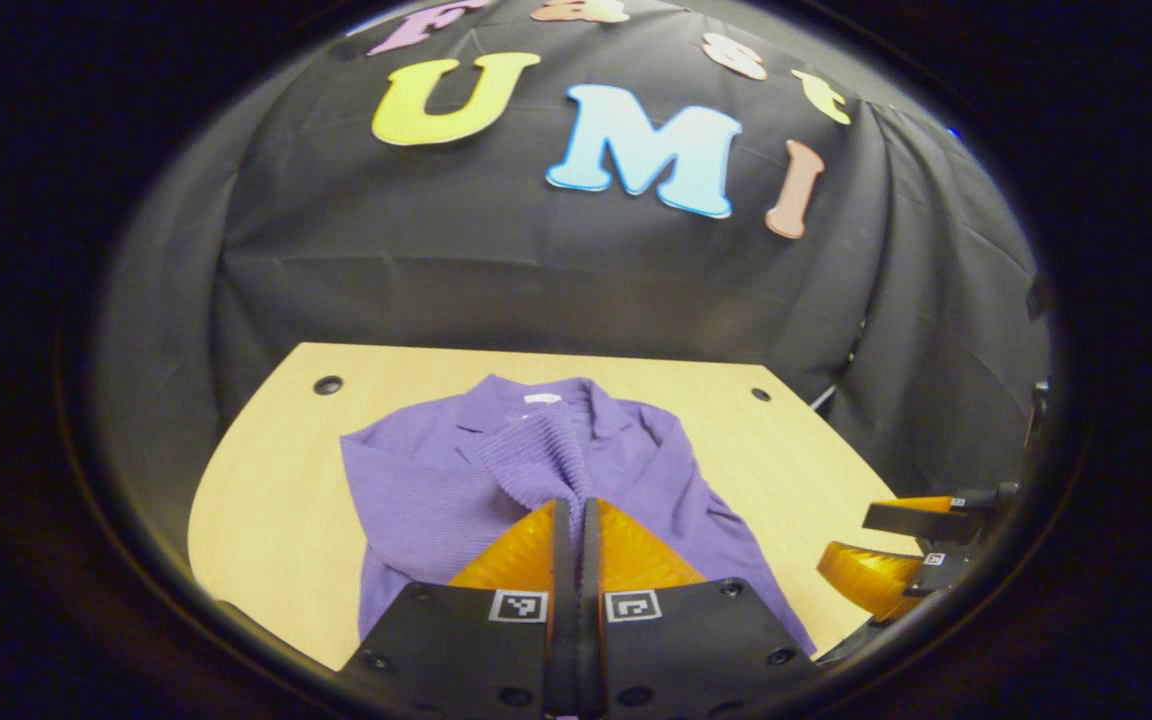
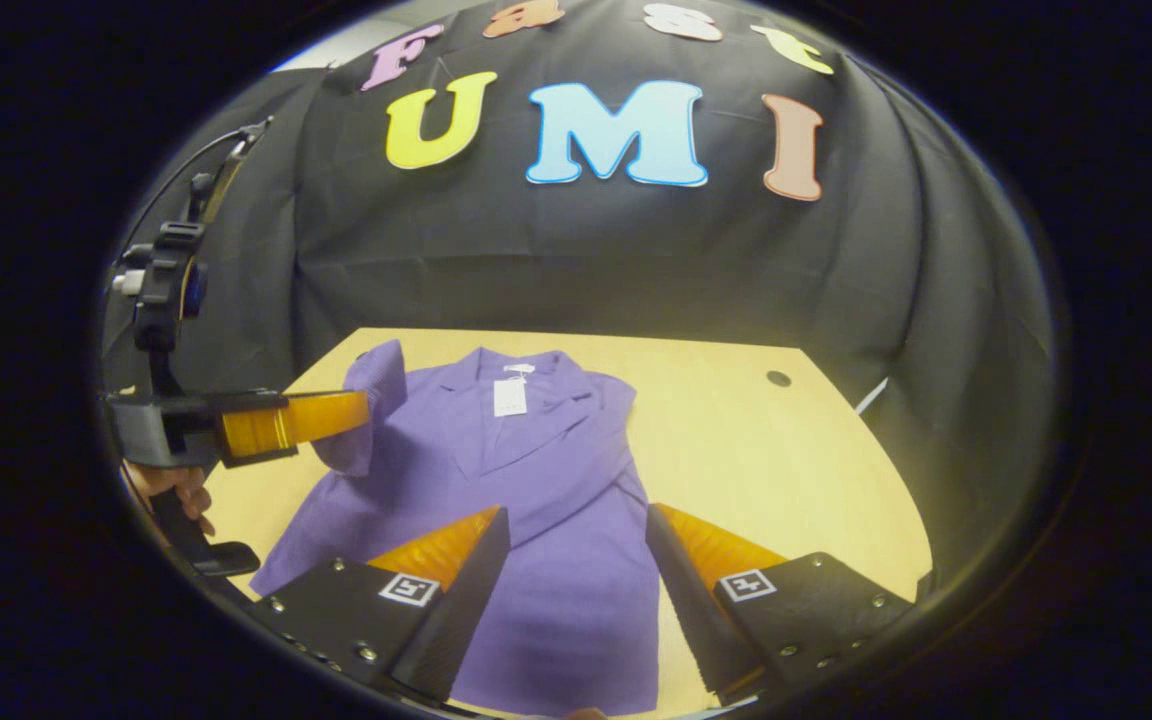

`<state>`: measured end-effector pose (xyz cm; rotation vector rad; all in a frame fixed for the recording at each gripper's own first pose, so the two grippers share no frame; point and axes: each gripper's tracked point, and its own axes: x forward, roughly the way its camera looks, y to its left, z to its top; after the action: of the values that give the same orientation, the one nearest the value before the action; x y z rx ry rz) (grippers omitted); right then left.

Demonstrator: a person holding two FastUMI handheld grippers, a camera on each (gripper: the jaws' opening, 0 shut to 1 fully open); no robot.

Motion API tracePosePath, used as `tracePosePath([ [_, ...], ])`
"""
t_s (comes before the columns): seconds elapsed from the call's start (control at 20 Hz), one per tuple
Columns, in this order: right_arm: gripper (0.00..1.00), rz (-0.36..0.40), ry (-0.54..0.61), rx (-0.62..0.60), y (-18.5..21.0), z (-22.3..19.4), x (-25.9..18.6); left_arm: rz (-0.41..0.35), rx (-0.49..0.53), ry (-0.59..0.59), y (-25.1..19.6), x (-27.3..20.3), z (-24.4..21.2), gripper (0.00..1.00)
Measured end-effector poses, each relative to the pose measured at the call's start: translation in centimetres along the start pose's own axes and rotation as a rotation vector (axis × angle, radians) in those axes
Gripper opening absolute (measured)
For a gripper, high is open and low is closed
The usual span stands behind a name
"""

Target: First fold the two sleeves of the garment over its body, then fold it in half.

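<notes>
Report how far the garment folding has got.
Done: one sleeve already lies across the purple garment's body. In hand: the left gripper is shut on the other sleeve, lifted off the table; the right gripper view shows it raised. The right gripper hangs open above the body. Left: lay this sleeve down, then fold in half.

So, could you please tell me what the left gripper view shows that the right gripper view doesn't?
Left gripper view: the left gripper shut on the ribbed sleeve cuff, seen close up. Right gripper view: a hand holding the left gripper, with the sleeve raised. Both: the purple garment, the table and the open right gripper.
</notes>
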<state>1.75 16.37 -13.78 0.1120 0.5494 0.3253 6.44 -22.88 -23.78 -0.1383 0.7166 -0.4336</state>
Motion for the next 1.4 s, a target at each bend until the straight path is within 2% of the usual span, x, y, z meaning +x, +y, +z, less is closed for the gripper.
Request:
tracePosePath([
  [0.25, 0.84, -0.034, 0.026, 0.018, -2.5, -1.5, 0.5, -0.104, 0.067, 0.076, -5.1, 1.8, -3.9, 0.07],
  [0.45, 0.86, -0.03, 0.05, 0.025, -3.8, -3.2, 0.1, -0.106, 0.11, 0.126, -6.6, 2.4, -7.4, 0.07],
  [0.55, 0.86, -0.019, 0.056, 0.013, -4.6, -3.6, 0.1, -0.106, 0.089, 0.146, -6.8, 2.8, -8.6, 0.07],
  [0.6, 0.86, -0.015, 0.055, 0.006, -5.0, -3.6, 0.2, -0.111, 0.076, 0.147, -7.2, 2.9, -8.8, 0.15],
  [0.65, 0.86, -0.009, 0.053, 0.001, -5.3, -3.7, 0.2, -0.106, 0.074, 0.138, -7.2, 2.9, -8.6, 0.19],
  [0.75, 0.86, 0.002, 0.053, -0.012, -5.8, -4.0, 0.3, -0.091, 0.075, 0.106, -7.3, 2.7, -8.1, 0.55],
  [0.8, 0.86, 0.005, 0.056, -0.021, -6.1, -4.2, 0.2, -0.082, 0.078, 0.09, -7.2, 2.7, -7.9, 0.65],
  [0.9, 0.86, 0.009, 0.049, -0.036, -6.4, -4.5, 0.1, -0.059, 0.077, 0.068, -6.8, 2.4, -7.7, 0.83],
  [1.0, 0.86, 0.005, 0.033, -0.047, -6.6, -4.5, -0.2, -0.044, 0.069, 0.042, -6.2, 1.6, -7.3, 0.95],
  [1.2, 0.86, -0.028, 0.012, -0.029, -6.1, -5.3, -1.2, -0.019, 0.044, 0.013, -3.7, -1.0, -7.0, 1.0],
  [1.25, 0.86, -0.041, 0.014, -0.024, -5.7, -5.8, -1.5, -0.013, 0.035, 0.005, -3.0, -1.9, -6.8, 0.98],
  [1.3, 0.87, -0.042, 0.014, -0.017, -5.3, -6.1, -1.8, -0.006, 0.028, -0.002, -2.3, -2.7, -6.8, 0.95],
  [1.35, 0.93, -0.049, 0.012, -0.01, -5.1, -6.5, -1.9, 0.005, 0.023, -0.013, -1.3, -3.6, -6.8, 0.96],
  [1.4, 0.94, -0.05, 0.012, 0.0, -4.8, -6.9, -2.3, 0.014, 0.019, -0.017, -0.4, -4.4, -7.0, 0.98],
])
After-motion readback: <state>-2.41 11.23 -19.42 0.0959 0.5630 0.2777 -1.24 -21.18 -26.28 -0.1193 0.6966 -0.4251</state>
